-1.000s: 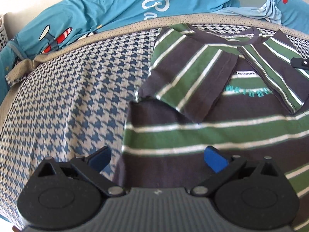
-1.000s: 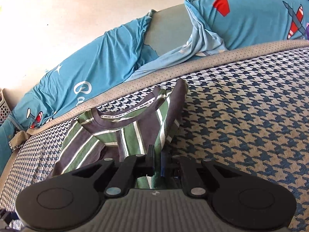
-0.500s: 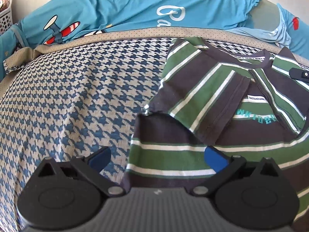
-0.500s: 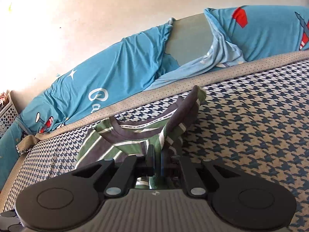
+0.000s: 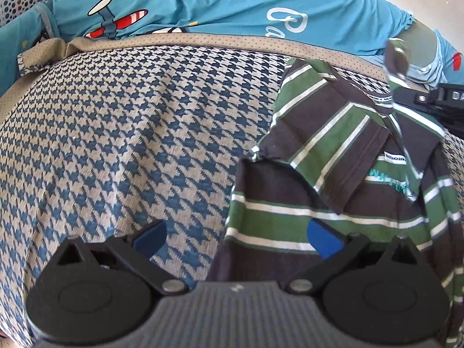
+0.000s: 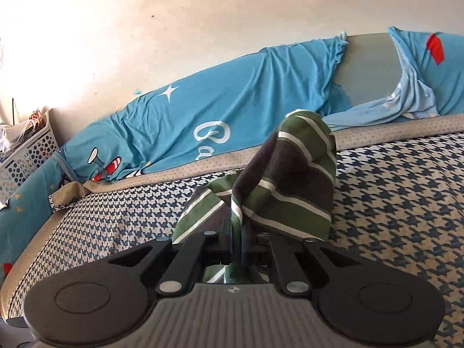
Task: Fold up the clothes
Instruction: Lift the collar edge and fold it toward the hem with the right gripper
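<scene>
Houndstooth bed cover point(image 5: 121, 133) under striped shirt point(image 5: 333, 156)

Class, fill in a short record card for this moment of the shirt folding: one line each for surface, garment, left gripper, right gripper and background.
surface: houndstooth bed cover
garment: striped green and dark shirt, one sleeve folded in across the front, the far side lifted
left gripper: left gripper, open, over the shirt's near left edge, holding nothing
right gripper: right gripper, shut on a lifted fold of the shirt
background: blue printed sheet along the wall; white basket at the left
</scene>
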{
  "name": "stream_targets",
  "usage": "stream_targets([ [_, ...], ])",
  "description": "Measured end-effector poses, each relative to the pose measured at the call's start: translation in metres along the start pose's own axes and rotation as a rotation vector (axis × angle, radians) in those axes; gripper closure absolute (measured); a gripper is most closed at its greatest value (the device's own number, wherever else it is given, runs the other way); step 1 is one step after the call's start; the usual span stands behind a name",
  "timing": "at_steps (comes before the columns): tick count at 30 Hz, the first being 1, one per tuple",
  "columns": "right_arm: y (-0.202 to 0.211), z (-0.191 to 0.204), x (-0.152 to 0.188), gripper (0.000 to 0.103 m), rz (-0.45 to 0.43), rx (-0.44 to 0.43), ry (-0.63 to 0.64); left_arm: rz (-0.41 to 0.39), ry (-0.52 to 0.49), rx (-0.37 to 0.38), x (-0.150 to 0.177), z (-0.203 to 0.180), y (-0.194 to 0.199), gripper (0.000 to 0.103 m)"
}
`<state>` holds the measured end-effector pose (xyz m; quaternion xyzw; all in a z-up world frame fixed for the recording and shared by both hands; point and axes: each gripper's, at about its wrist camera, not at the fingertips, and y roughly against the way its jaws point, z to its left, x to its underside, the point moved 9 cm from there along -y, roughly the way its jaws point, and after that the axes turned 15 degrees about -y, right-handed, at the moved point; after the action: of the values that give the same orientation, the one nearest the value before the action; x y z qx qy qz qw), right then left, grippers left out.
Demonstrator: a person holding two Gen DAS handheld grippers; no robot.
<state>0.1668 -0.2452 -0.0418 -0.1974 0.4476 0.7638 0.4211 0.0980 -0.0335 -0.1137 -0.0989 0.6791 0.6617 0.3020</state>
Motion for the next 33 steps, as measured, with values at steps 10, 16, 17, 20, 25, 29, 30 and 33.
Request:
stream_targets([
  [10,-0.042,0.055,0.031,0.096,0.067,-0.081,0.069,0.013,0.039,-0.021,0.012,0.029,0.003,0.0],
  [16,-0.065,0.069,0.053,0.096,0.111,-0.09,0.091,0.028,0.076,-0.034,0.016,0.044,0.0,0.0],
  [17,-0.068,0.068,0.057,0.096,0.118,-0.086,0.095,0.03,0.078,-0.033,0.016,0.044,0.0,0.0],
  [20,-0.079,0.065,0.066,0.095,0.148,-0.07,0.094,0.037,0.076,-0.037,0.016,0.043,-0.002,0.0],
  [25,-0.082,0.06,0.074,0.088,0.173,-0.046,0.12,0.038,0.064,-0.046,0.015,0.039,-0.002,0.0],
  [29,-0.074,0.062,0.069,0.08,0.179,-0.057,0.125,0.034,0.071,-0.044,0.014,0.037,-0.001,0.0],
  [30,-0.072,0.061,0.067,0.079,0.177,-0.058,0.122,0.034,0.074,-0.044,0.014,0.038,-0.001,0.0],
  [33,-0.065,0.061,0.06,0.077,0.172,-0.063,0.114,0.032,0.081,-0.042,0.012,0.041,-0.003,0.0],
])
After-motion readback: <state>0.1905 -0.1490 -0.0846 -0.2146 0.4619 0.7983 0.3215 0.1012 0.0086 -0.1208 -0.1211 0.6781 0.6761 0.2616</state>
